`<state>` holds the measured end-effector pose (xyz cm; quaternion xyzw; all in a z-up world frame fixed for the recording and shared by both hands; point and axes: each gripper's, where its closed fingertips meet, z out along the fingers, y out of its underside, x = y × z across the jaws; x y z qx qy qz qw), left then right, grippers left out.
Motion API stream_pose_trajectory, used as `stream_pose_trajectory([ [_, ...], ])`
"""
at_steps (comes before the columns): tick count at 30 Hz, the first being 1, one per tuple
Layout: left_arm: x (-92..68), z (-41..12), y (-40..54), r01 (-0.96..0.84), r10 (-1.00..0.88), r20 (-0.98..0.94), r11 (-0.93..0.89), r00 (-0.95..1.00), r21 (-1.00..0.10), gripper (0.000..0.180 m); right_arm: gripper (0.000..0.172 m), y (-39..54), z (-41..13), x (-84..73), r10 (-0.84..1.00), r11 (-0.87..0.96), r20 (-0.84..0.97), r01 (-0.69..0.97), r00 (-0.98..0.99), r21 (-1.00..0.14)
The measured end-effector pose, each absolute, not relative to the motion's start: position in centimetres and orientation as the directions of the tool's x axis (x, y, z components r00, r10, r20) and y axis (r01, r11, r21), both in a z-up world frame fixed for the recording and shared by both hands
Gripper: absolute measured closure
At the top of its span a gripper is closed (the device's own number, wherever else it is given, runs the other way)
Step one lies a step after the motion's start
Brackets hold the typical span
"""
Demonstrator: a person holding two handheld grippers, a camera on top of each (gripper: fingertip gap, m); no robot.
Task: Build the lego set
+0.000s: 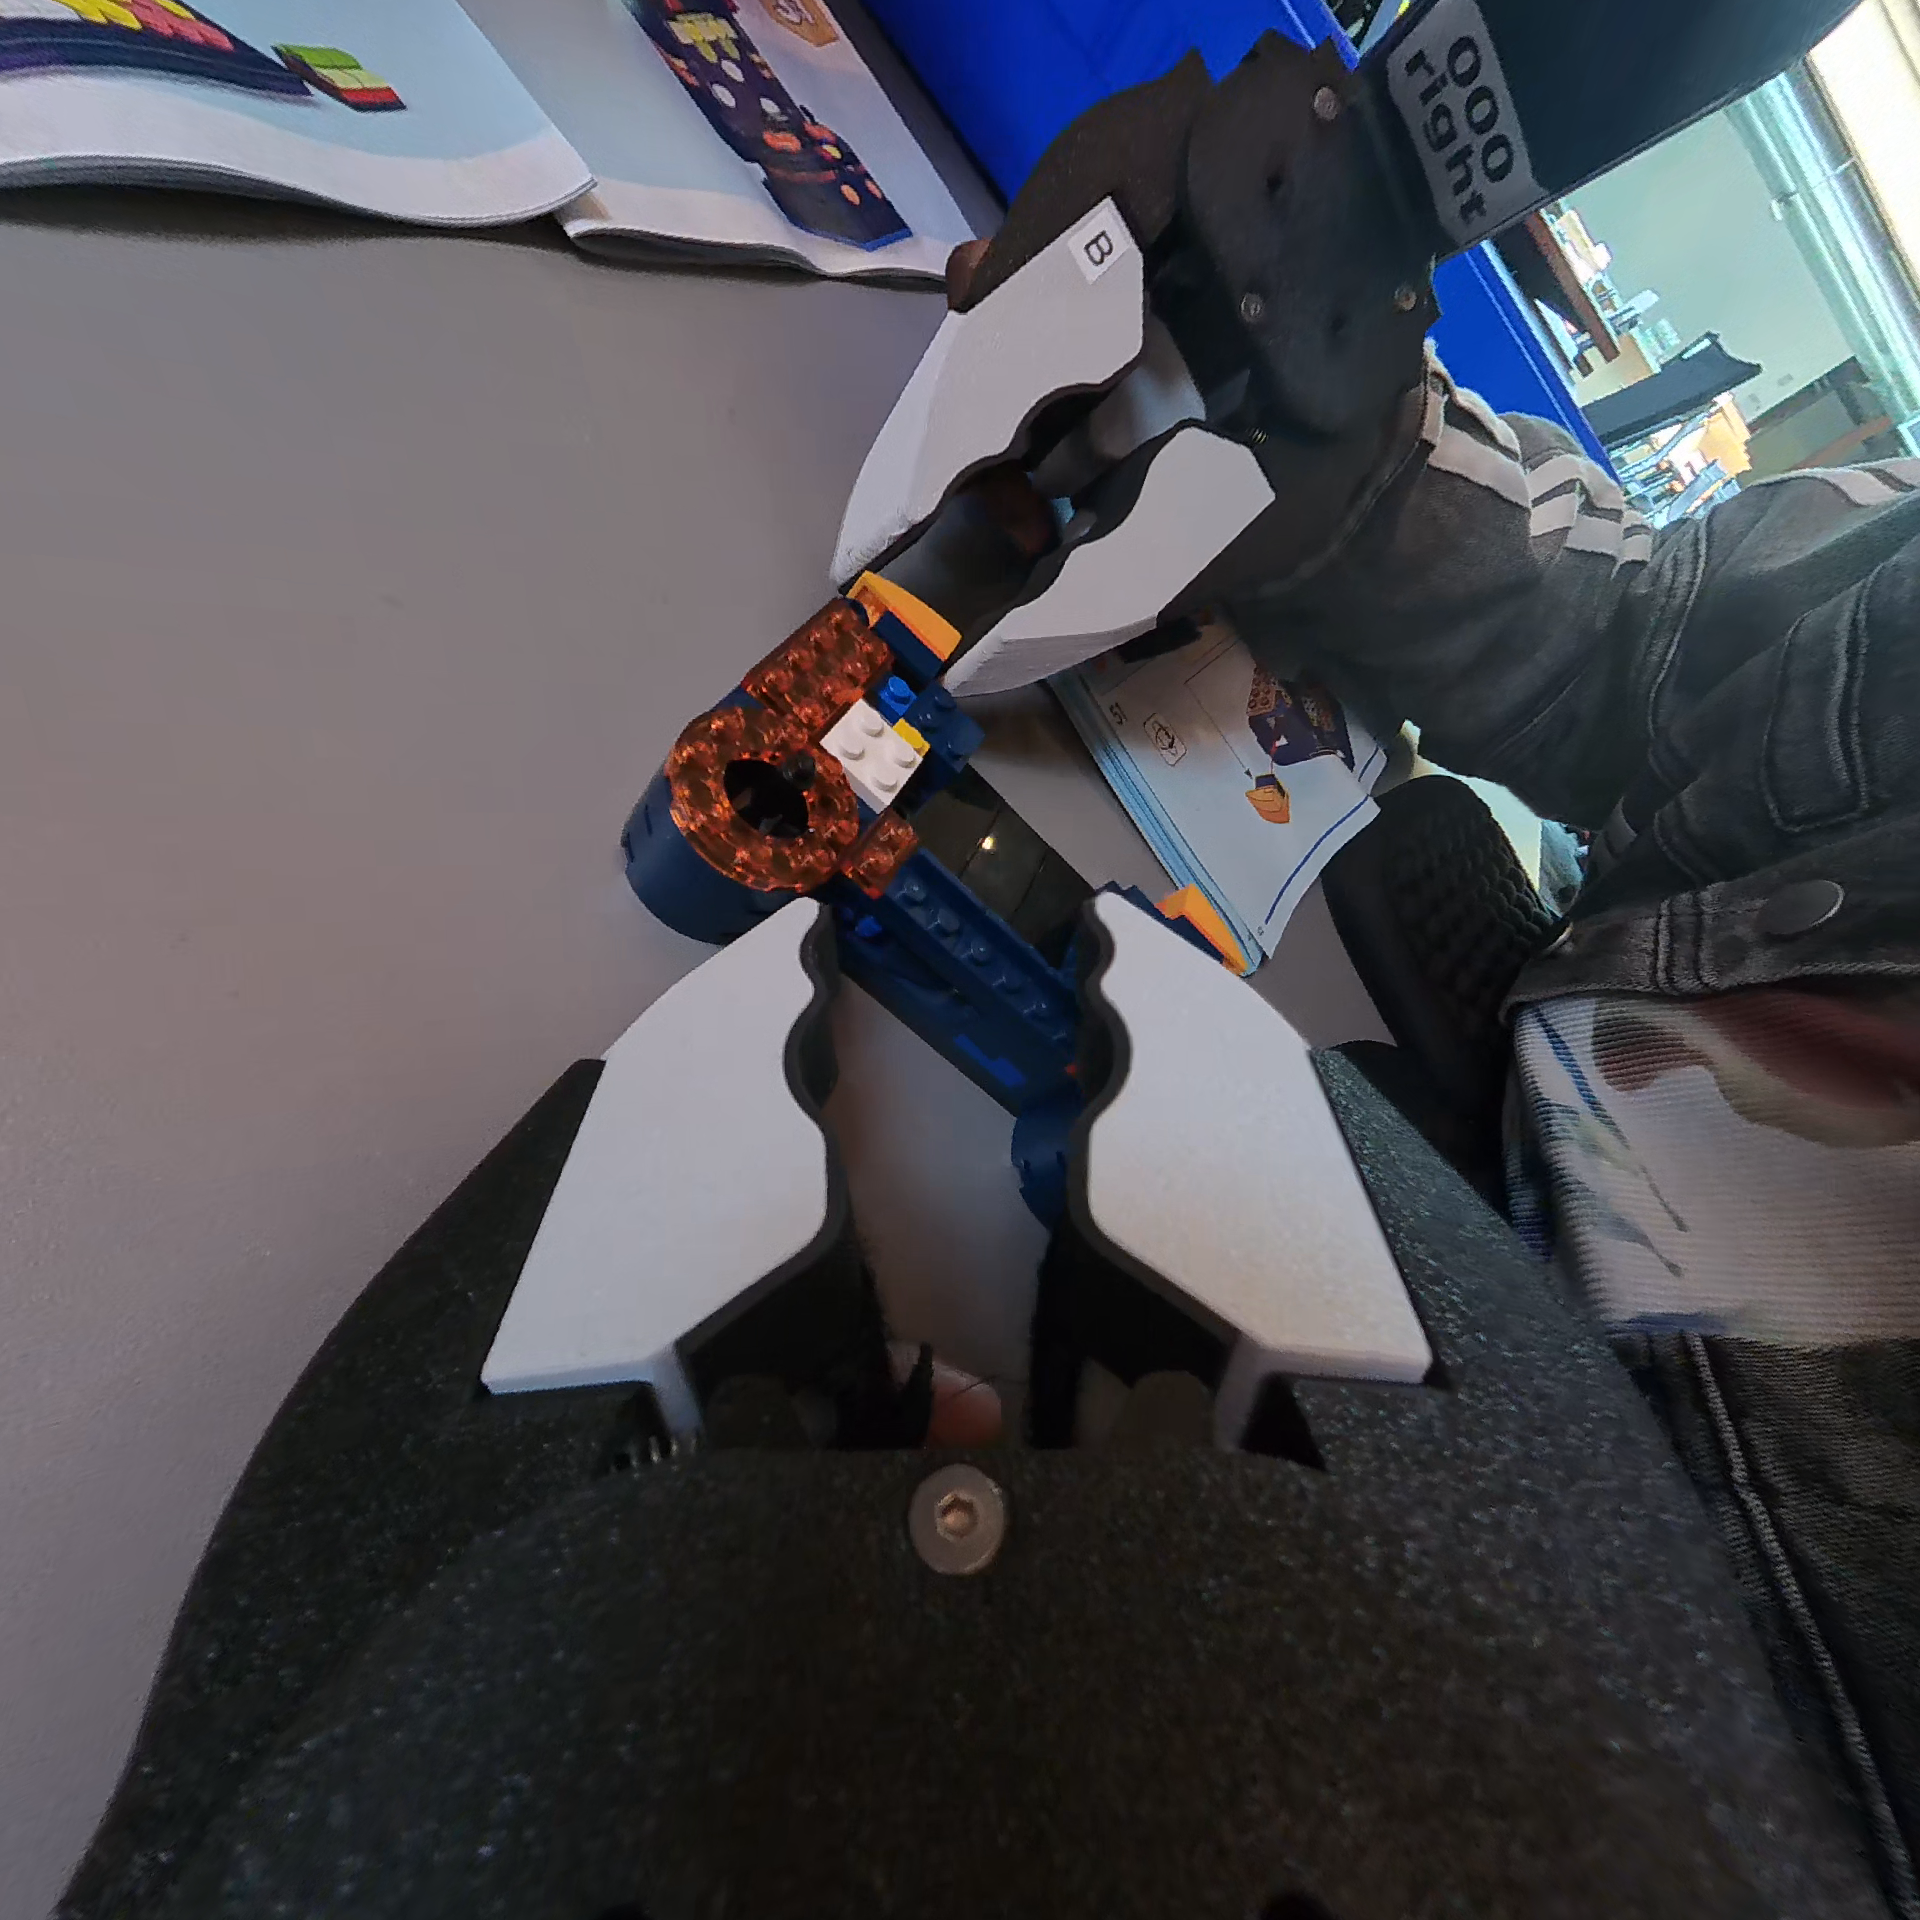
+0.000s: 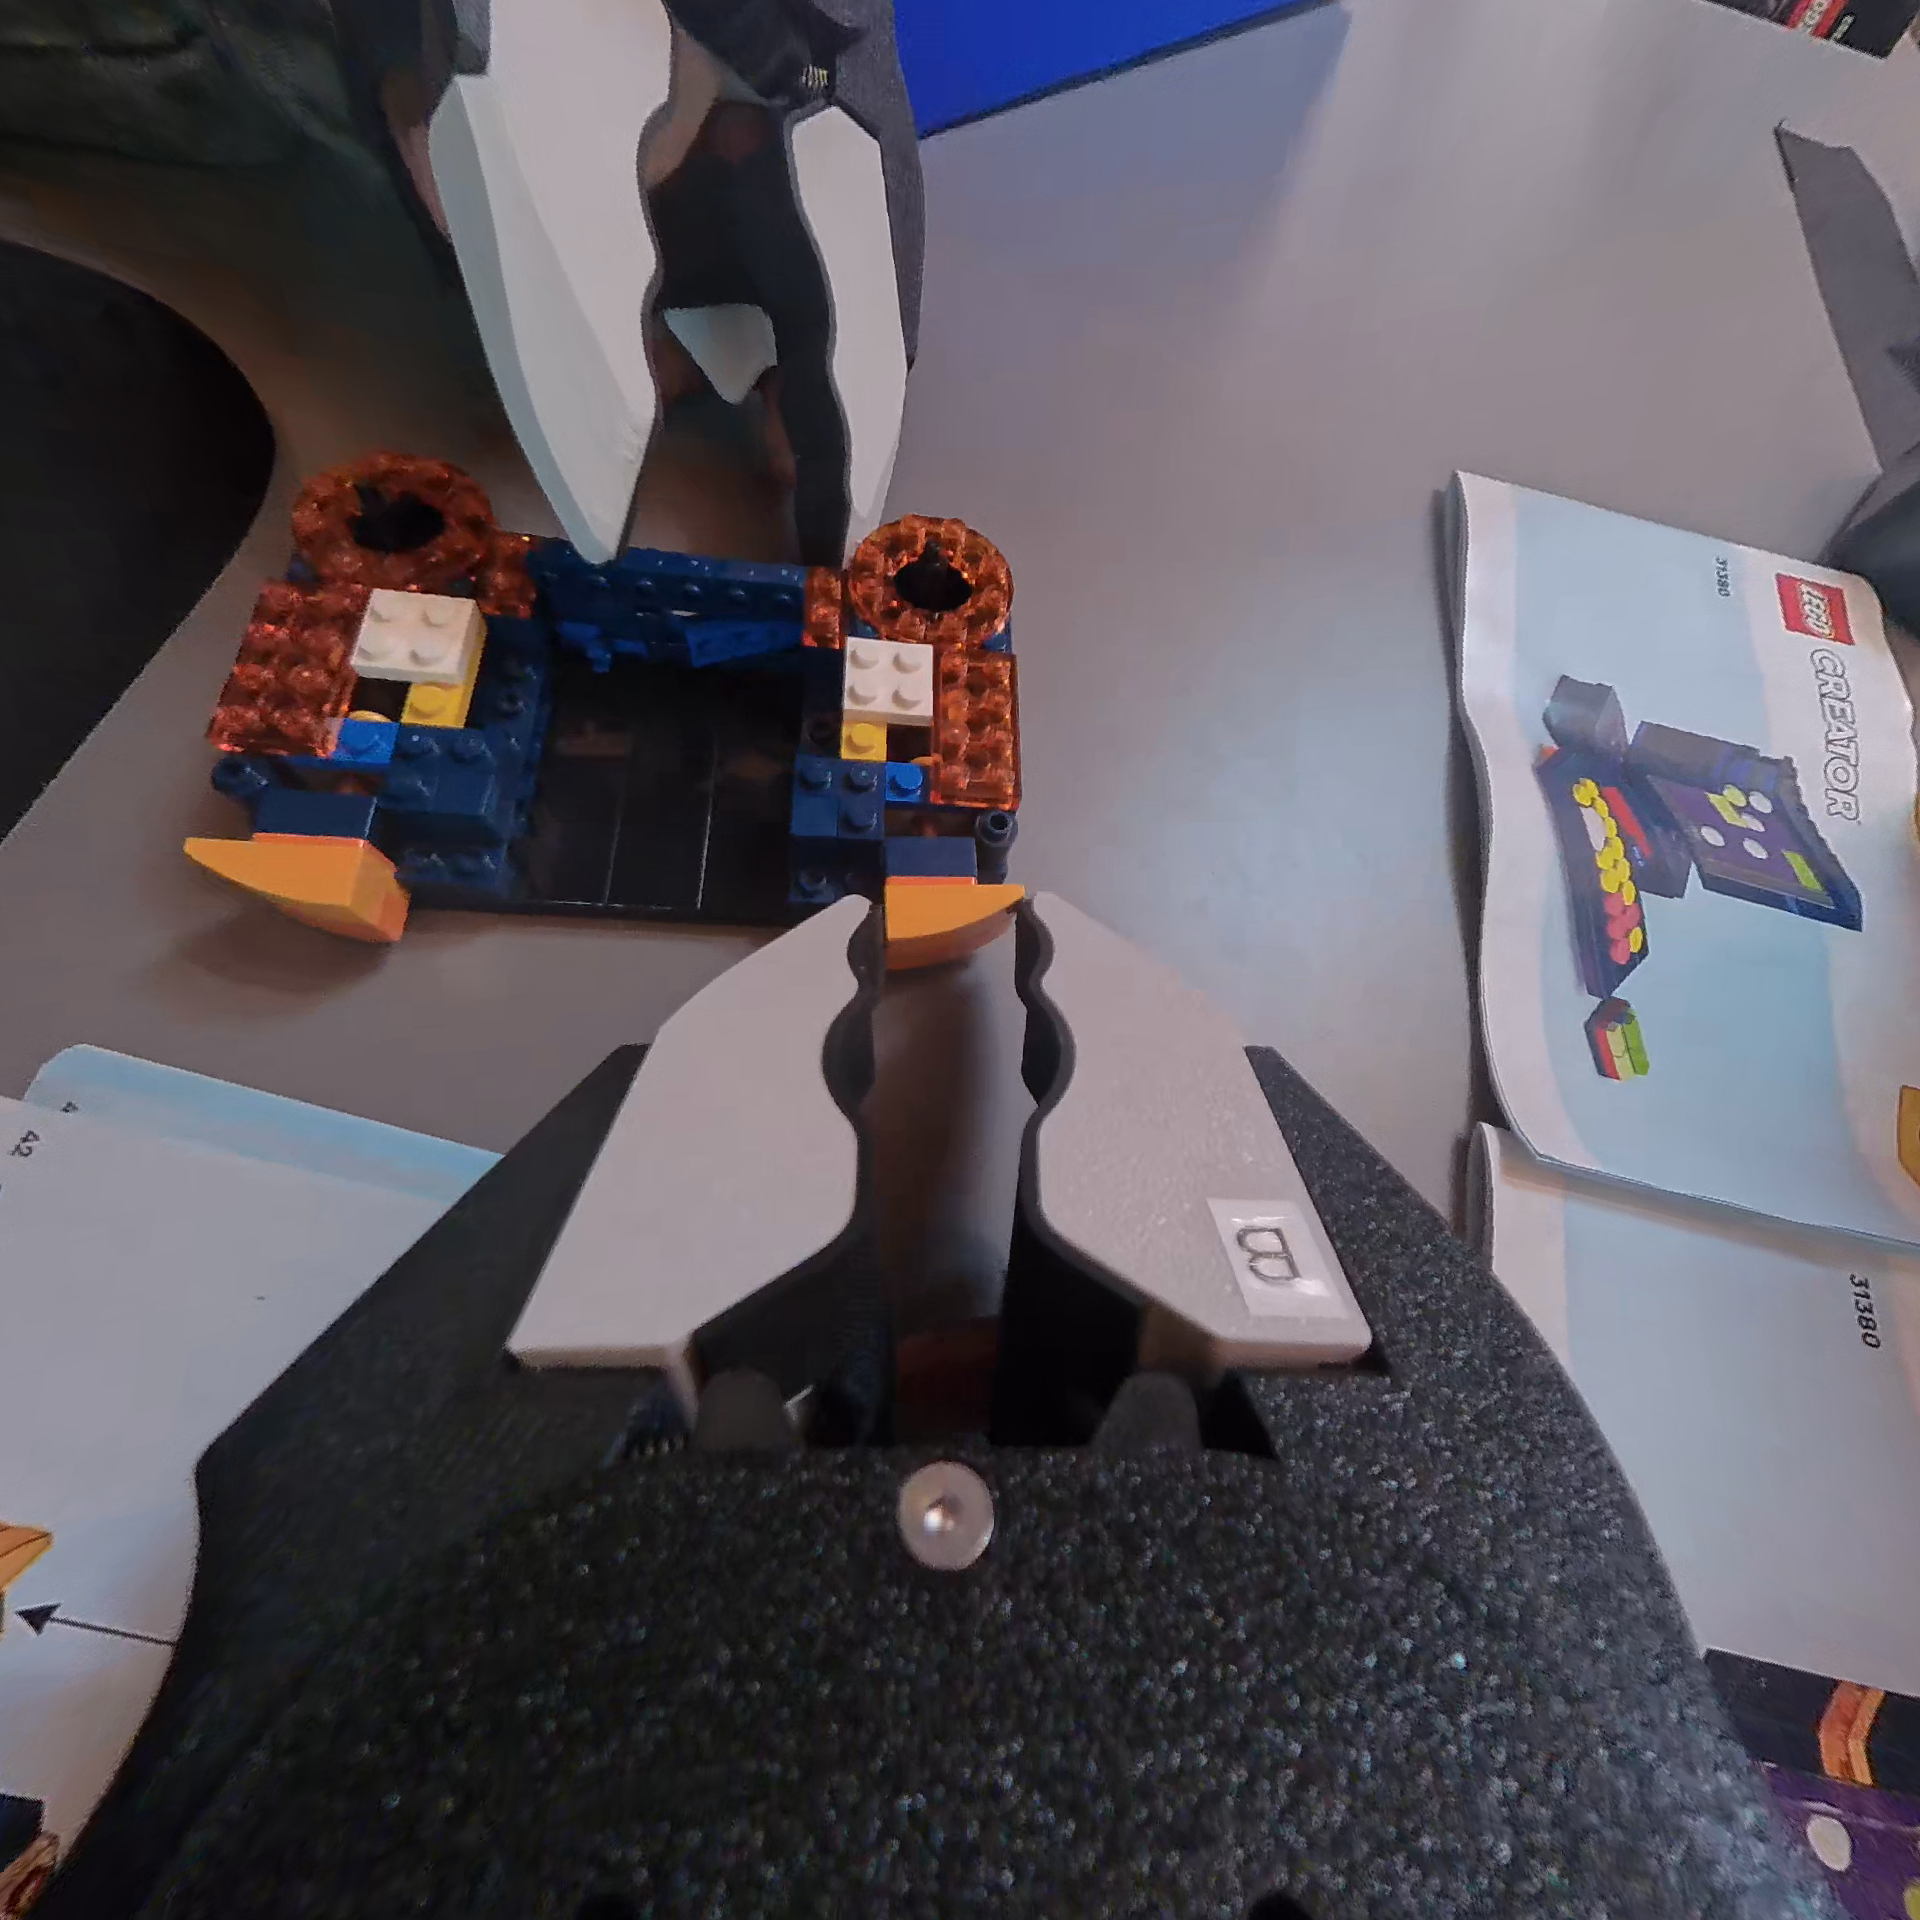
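A brick model [image 2: 665, 769] lies on the grey table [image 2: 1226, 520]. It has a black middle, dark blue parts, two clear orange rings, white bricks and orange curved pieces at its near corners. My right gripper [image 2: 945, 909] is shut on the near right orange curved piece [image 2: 940, 914], with both pads against it. My left gripper [image 2: 717, 551] comes in from the far side, its fingers closed on the dark blue rear section [image 2: 675, 613]. In the left wrist view the blue section [image 1: 966, 977] runs between my left gripper's [image 1: 956, 925] fingers, and the right gripper [image 1: 904, 623] grips the orange piece [image 1: 914, 618].
Instruction booklets lie right of the model [image 2: 1662, 831] and at the near left [image 2: 208, 1247]. A blue box [image 2: 1039, 52] stands at the back. A person's denim sleeve [image 1: 1662, 675] is at the right of the left wrist view. The gap from one gripper's tips to the other's is roughly 7 cm.
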<state>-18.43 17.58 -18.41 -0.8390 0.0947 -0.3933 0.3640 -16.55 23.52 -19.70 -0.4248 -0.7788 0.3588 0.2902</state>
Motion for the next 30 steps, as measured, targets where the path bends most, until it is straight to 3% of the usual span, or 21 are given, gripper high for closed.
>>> stream_pose_trajectory([
  [8, -19.0, -17.8, 17.2, 0.126, -0.457, 0.597, -0.716, 0.659, -0.687, 0.133, 0.134, 23.7, -19.0, -15.3, 0.866, 0.3, 0.041, 0.452, -0.498, -0.84],
  [9, -19.4, -17.5, 17.3, 0.128, -0.454, 0.578, -0.701, 0.678, -0.702, 0.132, 0.138, 24.0, -18.9, -15.0, 0.866, 0.291, 0.029, 0.456, -0.5, -0.841],
  [12, -21.2, -17.4, 18.2, 0.116, -0.413, 0.476, -0.649, 0.776, -0.752, 0.124, 0.172, 24.4, -18.6, -15.0, 0.865, 0.29, 0.036, 0.44, -0.501, -0.85],
  [20, -19.8, -18.8, 18.5, -0.011, -0.465, 0.383, -0.647, 0.798, -0.762, 0.118, 0.172, 23.7, -20.1, -15.4, 0.853, 0.359, 0.069, 0.485, -0.518, -0.798],
  [30, -19.5, -19.5, 19.2, -0.004, -0.388, 0.339, -0.664, 0.857, -0.748, 0.115, 0.172, 23.1, -20.3, -15.4, 0.86, 0.373, 0.079, 0.515, -0.504, -0.772],
])
